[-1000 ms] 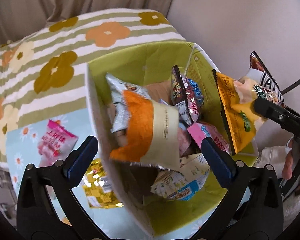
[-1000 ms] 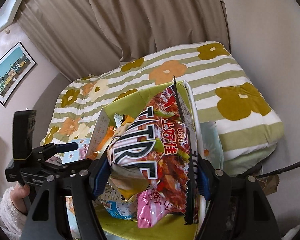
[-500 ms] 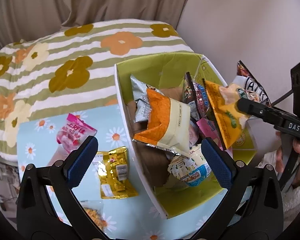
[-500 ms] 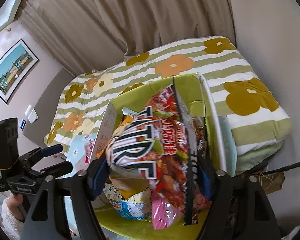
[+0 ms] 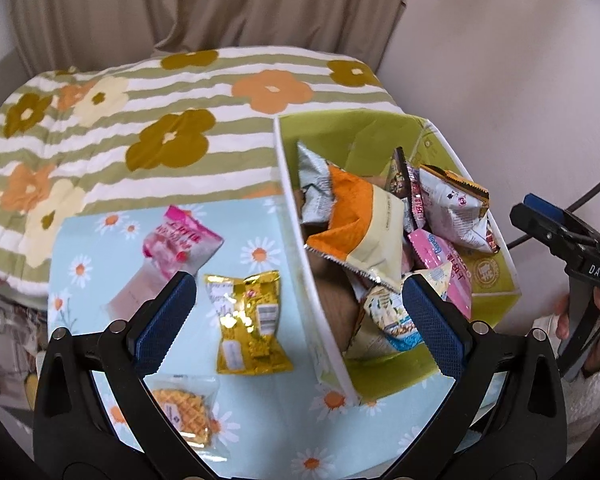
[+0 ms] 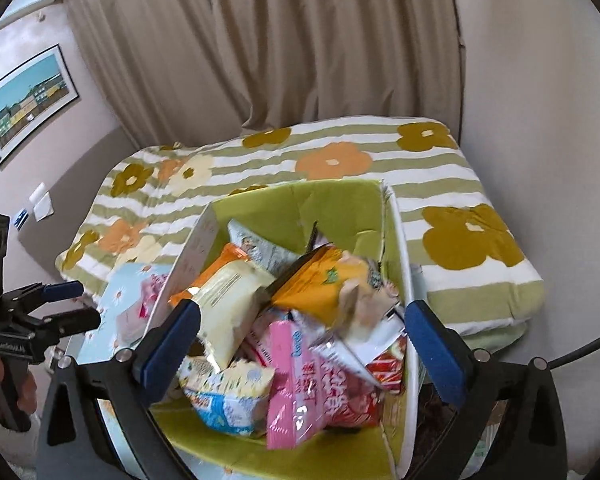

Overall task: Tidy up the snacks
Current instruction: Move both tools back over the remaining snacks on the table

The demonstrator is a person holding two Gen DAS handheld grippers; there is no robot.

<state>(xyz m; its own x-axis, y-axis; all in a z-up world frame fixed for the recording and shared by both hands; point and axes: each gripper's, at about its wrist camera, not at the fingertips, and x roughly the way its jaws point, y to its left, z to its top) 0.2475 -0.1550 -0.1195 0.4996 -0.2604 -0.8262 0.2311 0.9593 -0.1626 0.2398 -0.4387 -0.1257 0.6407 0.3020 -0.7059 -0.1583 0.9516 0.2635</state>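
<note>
The box [image 5: 288, 184] is sitting at the right end of the desk [image 5: 284, 412], packed with packets that are heaping up near its rim, the orange-and-cream bag [image 5: 360, 232] leaning toward the left wall and the yellow bag [image 6: 320, 284] riding on top of the pile. Three snacks are lying outside it on the desk: a pink packet [image 5: 180, 244], a gold packet [image 5: 246, 320] just beside the box wall, and a waffle [image 5: 184, 412] nearest the camera. The left hand-held gripper [image 5: 296, 324] is hanging spread and empty above the gold packet and the box wall; the right hand-held gripper [image 6: 300, 344] is hanging spread and empty over the pile. The risk lies in the crowding — another packet pushed in is likely to tip the top bags over the rim, or knock the thin wall outward. The gold packet looks slick and flat, so a pinch may be sliding off it — or catching the daisy cloth beneath.
</note>
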